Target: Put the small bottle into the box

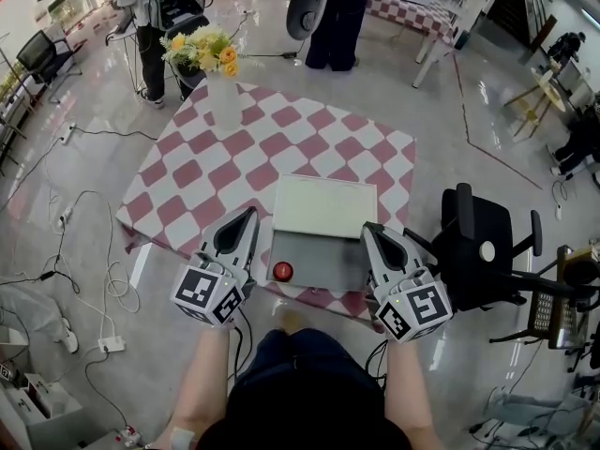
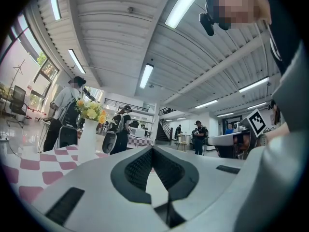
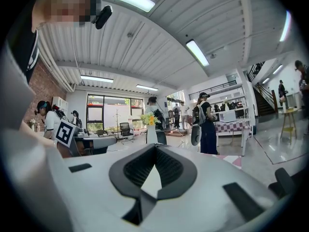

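both your grippers hang over the table's near edge, the left gripper [image 1: 246, 216] and the right gripper [image 1: 370, 230] each with jaws pressed together on nothing. between them the small bottle [image 1: 282, 271], red-topped, stands at the near left corner of the box [image 1: 328, 262]; whether it is already inside the grey part you cannot tell from above. no grasp looks begun: if it is outside, you would spread the left jaws and come down on it. the white lid [image 1: 324, 204] lies open behind. the checked table [image 1: 216, 172] is bare to your left, the flower vase [image 1: 223, 101] stands at the far corner, and a black chair [image 1: 478, 242] crowds your right
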{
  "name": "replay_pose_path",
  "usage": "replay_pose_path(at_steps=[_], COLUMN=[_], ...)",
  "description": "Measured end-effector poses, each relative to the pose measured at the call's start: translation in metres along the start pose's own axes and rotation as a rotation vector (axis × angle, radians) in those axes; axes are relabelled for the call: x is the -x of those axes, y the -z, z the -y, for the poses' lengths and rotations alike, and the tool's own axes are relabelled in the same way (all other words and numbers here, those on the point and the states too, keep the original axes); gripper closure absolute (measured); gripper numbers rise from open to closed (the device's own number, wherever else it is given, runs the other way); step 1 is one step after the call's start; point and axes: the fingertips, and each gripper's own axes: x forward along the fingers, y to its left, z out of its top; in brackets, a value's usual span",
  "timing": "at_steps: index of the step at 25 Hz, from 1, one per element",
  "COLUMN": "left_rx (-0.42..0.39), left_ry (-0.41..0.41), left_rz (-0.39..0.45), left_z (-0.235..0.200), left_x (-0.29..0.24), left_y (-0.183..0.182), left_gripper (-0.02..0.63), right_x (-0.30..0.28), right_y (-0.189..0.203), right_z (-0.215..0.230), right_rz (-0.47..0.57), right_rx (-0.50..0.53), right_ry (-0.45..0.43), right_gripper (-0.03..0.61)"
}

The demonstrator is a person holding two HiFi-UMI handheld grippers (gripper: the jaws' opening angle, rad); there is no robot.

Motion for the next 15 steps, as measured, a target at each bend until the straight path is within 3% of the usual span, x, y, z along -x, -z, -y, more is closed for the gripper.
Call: replay_pose_path(at_steps=[15], left_rx=[-0.012], left_ry=[-0.007], left_rz=[0.000], left_z=[0.002], left_x=[-0.004], left_y=[-0.012], left_gripper=[0.618], right_x=[0.002], right_y=[-0.013], right_z=[0.003], right_rz=[0.024], right_rx=[-0.006], right_ry=[-0.003], right_gripper=[0.575])
